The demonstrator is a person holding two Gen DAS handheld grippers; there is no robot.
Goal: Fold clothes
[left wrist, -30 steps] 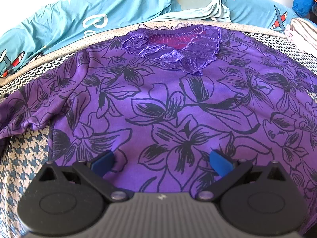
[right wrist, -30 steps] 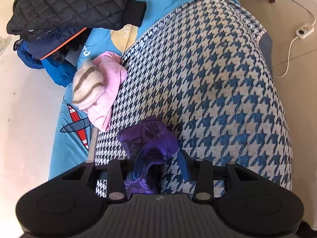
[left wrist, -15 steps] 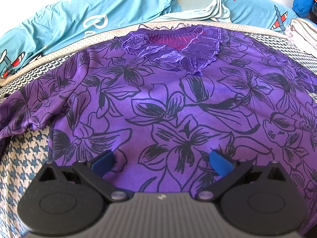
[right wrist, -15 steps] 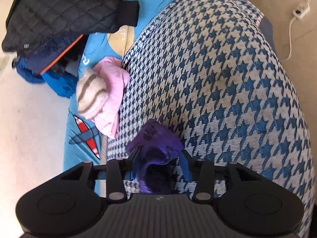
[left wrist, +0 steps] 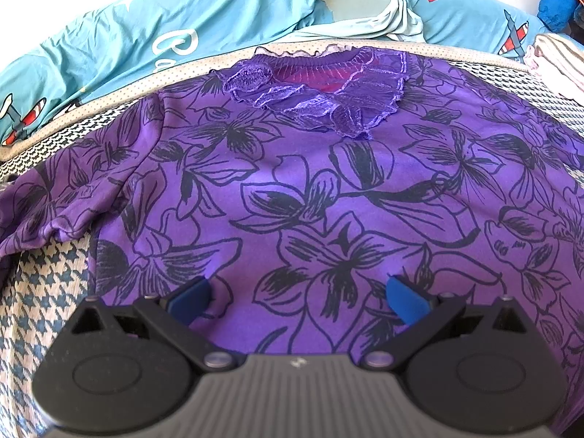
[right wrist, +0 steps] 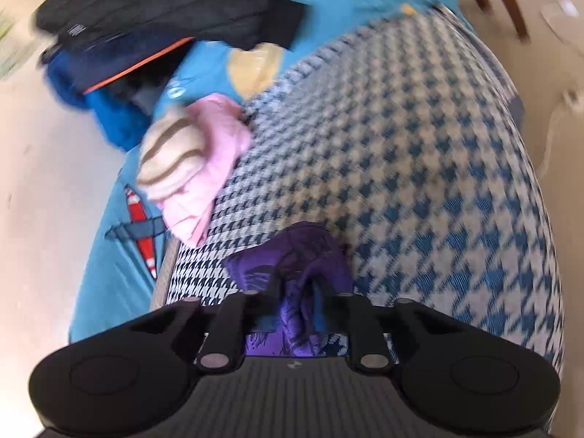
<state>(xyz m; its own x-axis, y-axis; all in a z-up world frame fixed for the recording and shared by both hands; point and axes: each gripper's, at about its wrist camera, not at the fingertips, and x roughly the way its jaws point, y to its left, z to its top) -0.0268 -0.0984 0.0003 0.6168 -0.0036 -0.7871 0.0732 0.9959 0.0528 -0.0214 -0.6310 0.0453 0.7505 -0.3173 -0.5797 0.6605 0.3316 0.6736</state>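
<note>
A purple top with black flower outlines (left wrist: 328,189) lies spread flat on a houndstooth-patterned cover (left wrist: 43,292), its lace collar (left wrist: 321,95) at the far side. My left gripper (left wrist: 297,297) hovers open over the lower middle of the top, blue pads wide apart, nothing between them. In the right wrist view, my right gripper (right wrist: 297,306) is shut on a bunched end of the same purple top (right wrist: 292,255), a sleeve by the look of it, held above the houndstooth cover (right wrist: 419,164). That view is motion-blurred.
A turquoise sheet with plane prints (left wrist: 182,25) lies beyond the collar. To the right gripper's left sit a pink and striped bundle (right wrist: 189,168), a black quilted jacket (right wrist: 164,11) and blue clothing (right wrist: 109,109). Pale floor (right wrist: 43,219) lies past the edge.
My right gripper closed from open onto the purple sleeve end and is now moving with it. The left gripper and the spread top have stayed still.
</note>
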